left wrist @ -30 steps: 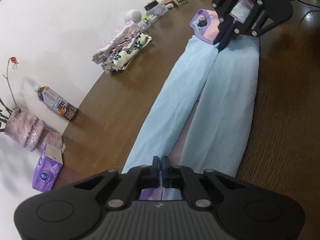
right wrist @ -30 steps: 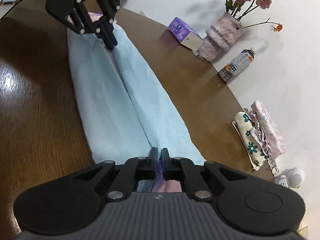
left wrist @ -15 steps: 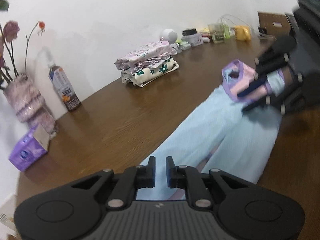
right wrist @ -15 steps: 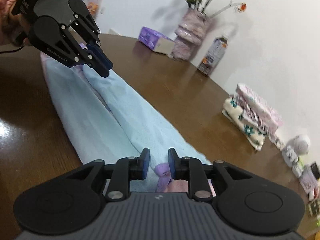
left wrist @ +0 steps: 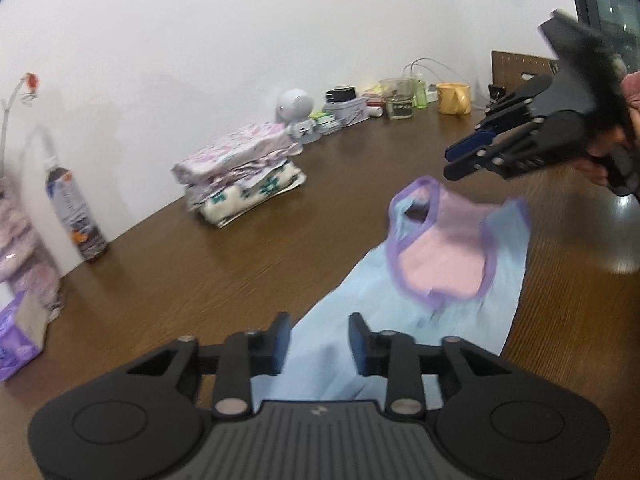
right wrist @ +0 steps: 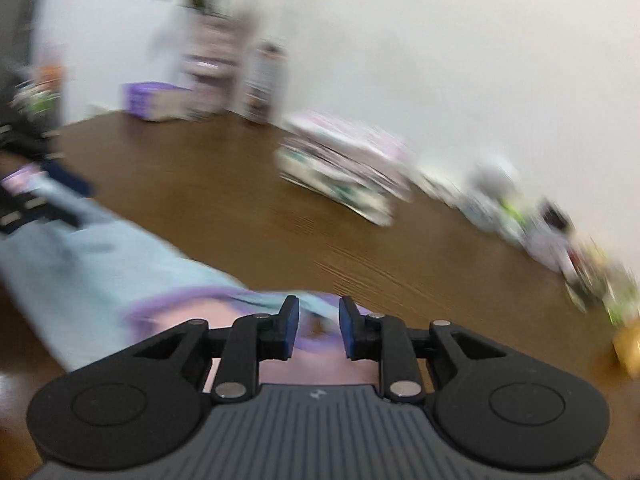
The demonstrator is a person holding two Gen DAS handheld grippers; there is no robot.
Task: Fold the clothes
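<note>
A light blue garment with a pink, purple-trimmed top part lies stretched along the brown table. My left gripper is open above one end of it, with nothing between its fingers. In the same view the right gripper hovers above the far pink end, held by a hand. The right wrist view is blurred: my right gripper is open over the pink part, the blue cloth runs left, and the left gripper shows at the left edge.
A stack of folded floral clothes sits near the wall. A drink bottle, a purple tissue pack and a vase stand at one end. A yellow mug, a white round gadget and small clutter line the other end.
Both grippers, shut on the garment's ends a second ago, have opened and let go. Both have tilted up and swung towards the wall; the garment lies on the table.
</note>
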